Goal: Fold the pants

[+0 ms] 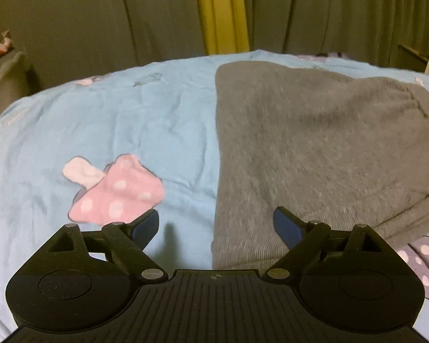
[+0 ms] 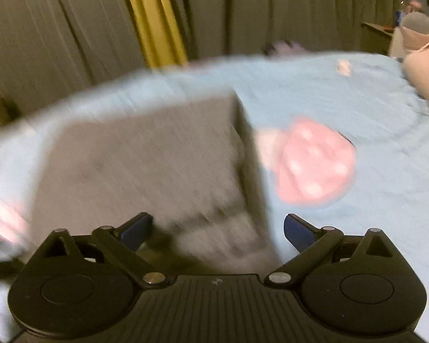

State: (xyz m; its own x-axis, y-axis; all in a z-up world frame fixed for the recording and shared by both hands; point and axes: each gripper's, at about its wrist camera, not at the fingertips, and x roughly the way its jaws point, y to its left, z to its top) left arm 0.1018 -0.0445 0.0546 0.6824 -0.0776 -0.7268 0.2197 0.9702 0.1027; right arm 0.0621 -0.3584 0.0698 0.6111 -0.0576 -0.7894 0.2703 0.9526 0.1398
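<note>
grey pants (image 1: 314, 148) folded flat on the blue bedsheet (image 1: 128, 125) | left gripper (image 1: 216, 228) over the pants' near left edge, jaws apart, nothing pinched | right gripper (image 2: 218, 233) above the pants' near right corner, jaws wide, empty | pink spotted patch (image 1: 120, 194) left of pants

The room was dim, under a flat, warm indoor light with no glare. The left wrist view was fairly sharp on the blue bedsheet (image 1: 105, 125), softening on the grey pants (image 1: 314, 143) towards the right. A faint shadow lay on the sheet just beyond the left gripper (image 1: 216, 227). The right wrist view was heavily motion-blurred: pants (image 2: 134, 165) and pink mushroom print (image 2: 314, 163) were smeared. Fisheye distortion bowed the bed's far edge and curtains (image 1: 100, 14), and the corners darkened.
</note>
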